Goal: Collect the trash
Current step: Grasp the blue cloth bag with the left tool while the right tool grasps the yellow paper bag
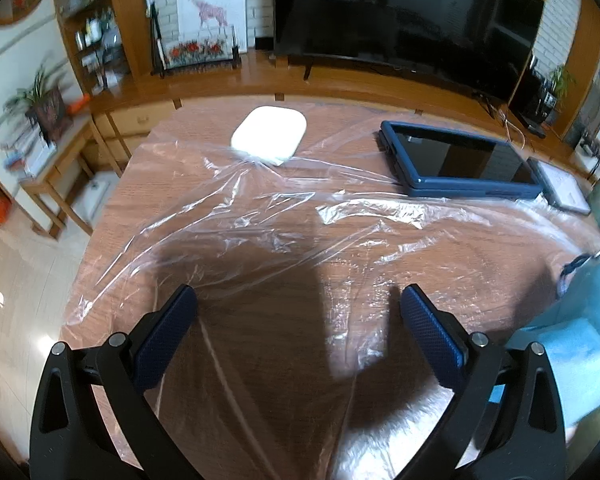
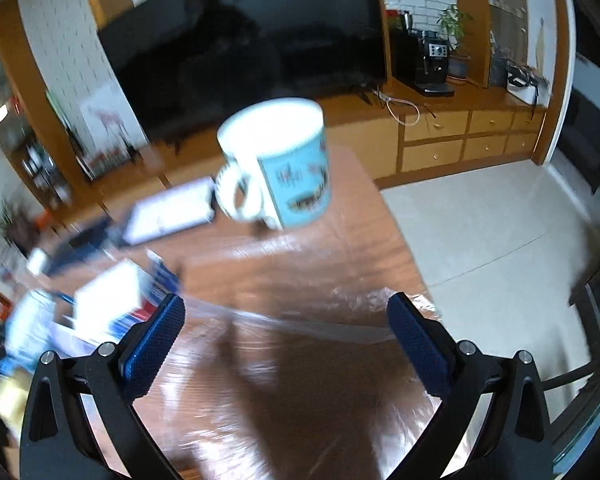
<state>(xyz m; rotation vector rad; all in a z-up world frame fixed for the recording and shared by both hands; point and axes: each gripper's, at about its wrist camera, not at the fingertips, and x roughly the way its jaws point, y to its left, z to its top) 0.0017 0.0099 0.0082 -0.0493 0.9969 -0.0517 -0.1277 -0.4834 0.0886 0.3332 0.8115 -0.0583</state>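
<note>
A large crumpled sheet of clear plastic film point(image 1: 284, 232) lies spread over the wooden table point(image 1: 148, 196). My left gripper point(image 1: 298, 304) is open and empty, hovering above the film's near part. My right gripper point(image 2: 286, 312) is open and empty over the table's right end, where the film point(image 2: 300, 328) also shows between its fingers. The right wrist view is blurred.
A white rounded pad point(image 1: 269, 135) and a dark blue-cased tablet point(image 1: 460, 160) lie at the far side. A blue-and-white mug point(image 2: 278, 164) stands ahead of my right gripper. A white box point(image 2: 108, 304) and clutter sit at its left. A light-blue object point(image 1: 584, 320) is at right.
</note>
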